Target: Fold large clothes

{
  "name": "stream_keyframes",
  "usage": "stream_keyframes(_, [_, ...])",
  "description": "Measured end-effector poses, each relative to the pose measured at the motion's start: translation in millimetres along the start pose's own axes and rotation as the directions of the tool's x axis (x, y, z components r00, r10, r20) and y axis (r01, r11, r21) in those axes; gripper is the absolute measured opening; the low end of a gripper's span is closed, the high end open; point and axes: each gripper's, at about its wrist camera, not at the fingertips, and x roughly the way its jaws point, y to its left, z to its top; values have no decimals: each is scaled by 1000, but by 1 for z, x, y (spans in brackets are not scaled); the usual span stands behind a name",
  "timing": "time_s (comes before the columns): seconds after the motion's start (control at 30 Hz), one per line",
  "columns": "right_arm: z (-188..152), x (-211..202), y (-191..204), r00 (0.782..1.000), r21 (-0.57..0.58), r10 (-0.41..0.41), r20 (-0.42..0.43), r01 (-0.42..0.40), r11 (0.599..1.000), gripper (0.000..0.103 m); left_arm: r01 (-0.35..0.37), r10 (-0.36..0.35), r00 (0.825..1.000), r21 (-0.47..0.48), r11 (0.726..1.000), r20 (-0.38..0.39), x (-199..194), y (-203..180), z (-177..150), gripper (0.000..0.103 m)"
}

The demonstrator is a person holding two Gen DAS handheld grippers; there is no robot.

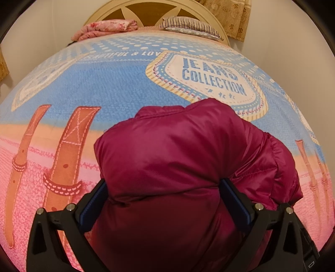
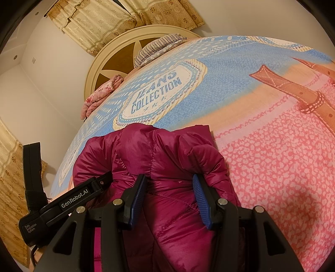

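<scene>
My left gripper (image 1: 165,200) is clamped on a thick fold of the puffy magenta quilted jacket (image 1: 178,150), my right gripper (image 2: 170,194) likewise. The jacket lies bunched on the blue-and-pink printed bedspread (image 1: 94,87); beyond stands the cream headboard (image 1: 117,8).

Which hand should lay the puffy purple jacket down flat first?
Probably the left: its gripper clamps the jacket's broad folded bulk. The right gripper pinches a narrower fold.
</scene>
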Motion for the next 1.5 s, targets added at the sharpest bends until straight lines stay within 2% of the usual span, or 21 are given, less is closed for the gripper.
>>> stream_keyframes(0.07, [2,-4,-1,1000,0,14,-2,-14,1000,49,79,-80,997,-37,996,-19,-11,12,1,103])
stream_keyframes(0.13, [6,-14,-1,998,-31,55,-26,-56,998,64,190,-190,982,-85,978,9,-33,29,-3,103])
stream_keyframes(0.2, [8,-36,0,999,-71,41,9,-40,997,88,259,-256,965,-66,964,47,-58,44,-14,103])
stream_keyframes(0.27, [14,-59,-8,997,-86,29,68,-23,996,95,274,-270,960,-48,961,72,-71,56,-28,103])
stream_keyframes(0.37, [22,-58,-24,999,-73,-2,37,5,997,95,329,-327,943,-42,943,57,-74,68,-49,103])
stream_keyframes(0.5, [21,-36,-42,996,-21,42,-79,-44,999,95,388,-388,922,11,922,4,-63,61,-73,103])
stream_keyframes(0.63, [17,-27,-42,993,-58,79,-90,-85,995,94,409,-410,912,17,912,34,-59,60,-81,103])
stream_keyframes(0.67, [18,-26,-44,992,-49,89,-93,-93,994,93,413,-413,910,11,911,37,-58,60,-81,103])
stream_keyframes(0.73, [19,-24,-44,988,-48,113,-100,-118,992,84,415,-416,908,17,910,45,-58,60,-81,103])
stream_keyframes(0.77, [20,-22,-43,983,-50,139,-117,-146,988,74,415,-416,908,23,910,48,-58,59,-81,103])
stream_keyframes(0.87, [20,-8,-41,962,-41,200,-188,-211,977,61,422,-422,905,26,906,51,-57,60,-81,103])
stream_keyframes(0.9, [20,-4,-42,956,-27,212,-203,-222,975,58,427,-428,902,35,904,55,-57,59,-81,93])
stream_keyframes(0.93, [21,-2,-44,949,-5,233,-214,-239,971,55,448,-450,891,47,893,56,-60,56,-82,83])
stream_keyframes(0.97, [22,-1,-45,940,18,258,-225,-261,965,46,446,-450,891,58,893,64,-65,54,-82,77])
stream_keyframes(1.0, [24,0,-45,935,29,272,-229,-273,962,39,421,-427,901,79,904,82,-72,50,-83,72])
stream_keyframes(1.03, [22,-3,-44,935,25,277,-220,-279,960,36,403,-412,907,97,910,90,-76,46,-84,69])
stream_keyframes(1.1, [20,-11,-39,938,9,281,-201,-286,958,27,352,-370,921,143,925,124,-91,38,-89,55])
stream_keyframes(1.2, [11,-23,-31,939,-8,288,-186,-295,955,25,315,-336,931,150,937,144,-110,37,-91,41])
stream_keyframes(1.27, [8,-29,-25,939,-26,293,-183,-302,953,23,307,-328,932,148,940,154,-122,40,-93,36])
stream_keyframes(1.5, [4,-54,19,916,-68,358,-183,-375,924,21,231,-261,942,158,960,210,-166,55,-101,34])
